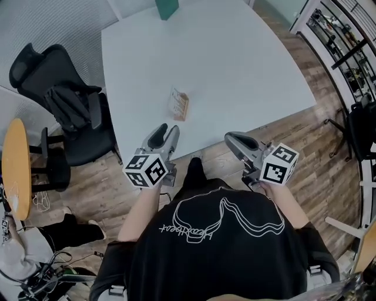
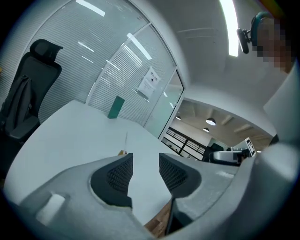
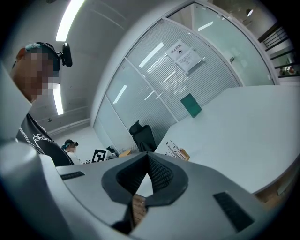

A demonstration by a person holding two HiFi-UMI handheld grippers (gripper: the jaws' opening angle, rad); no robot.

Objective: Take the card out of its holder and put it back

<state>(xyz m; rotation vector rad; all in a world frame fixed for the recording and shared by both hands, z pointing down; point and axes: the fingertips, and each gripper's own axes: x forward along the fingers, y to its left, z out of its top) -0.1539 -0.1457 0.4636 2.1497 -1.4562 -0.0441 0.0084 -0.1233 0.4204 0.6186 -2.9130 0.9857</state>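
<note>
A card stands in its small wooden holder (image 1: 178, 104) on the white table (image 1: 235, 64), near the front edge. In the left gripper view the holder (image 2: 123, 152) shows just beyond the jaws, with the thin card rising from it. The right gripper view has the holder (image 3: 179, 153) off to the right of the jaws. My left gripper (image 1: 165, 133) hovers at the table's front edge, just short of the holder, its pads apart and nothing between them. My right gripper (image 1: 236, 141) is held off the table's edge over the wooden floor, pads together and empty.
A black office chair (image 1: 67, 111) with a jacket stands left of the table. A green block (image 1: 167, 8) sits at the table's far edge. A round wooden table (image 1: 16, 167) is at far left, shelving (image 1: 343, 47) at right. Another person (image 1: 17, 247) sits at bottom left.
</note>
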